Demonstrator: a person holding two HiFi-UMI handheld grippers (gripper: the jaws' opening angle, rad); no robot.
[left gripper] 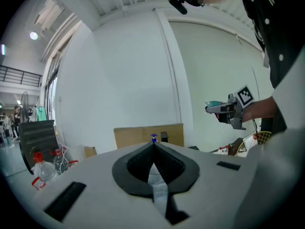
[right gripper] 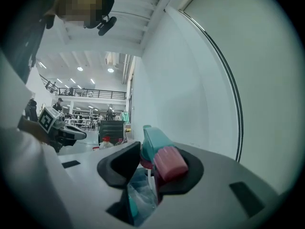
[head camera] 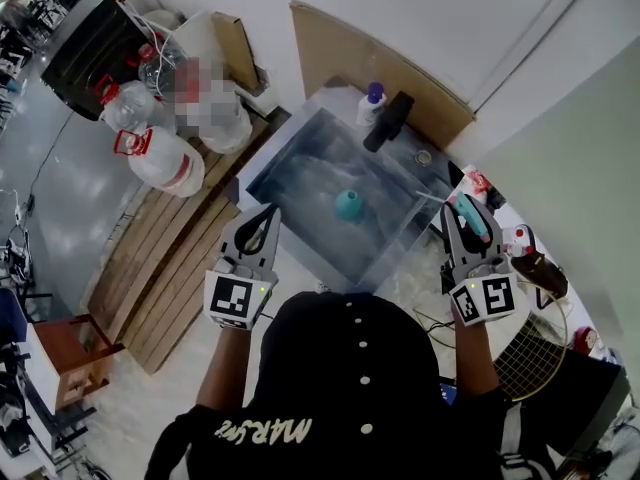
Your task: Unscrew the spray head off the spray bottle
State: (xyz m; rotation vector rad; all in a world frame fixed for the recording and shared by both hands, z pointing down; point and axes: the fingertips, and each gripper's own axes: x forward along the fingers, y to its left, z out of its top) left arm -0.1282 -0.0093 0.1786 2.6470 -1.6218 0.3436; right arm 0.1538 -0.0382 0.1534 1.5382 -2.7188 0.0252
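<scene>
Left tongs [head camera: 266, 216] clenched on nothing, jaws meeting at the tips, sitting lower left of centre in the head view. Right tongs [head camera: 462, 208] are right of centre, grasping the spray head [right gripper: 153, 147]: teal body, pink end piece [right gripper: 169, 164], long axis roughly along the jaws and poking out past them. A pale tube and something clear and bluish show under it; can't tell what that is. No bottle hangs from it in the head view, so I'd judge the head is already off. Clear tub [head camera: 280, 144] fills frame centre, between and just above both tongs. Only thing in it is a teal rounded item [head camera: 347, 205], likely the bottle body, seemingly upright, axis unclear from above. It sits nearer the left tongs, which are also the free ones, so any pickup looks like a left job. Purple-capped bottle [head camera: 371, 100] stands behind the tub, outside it.
</scene>
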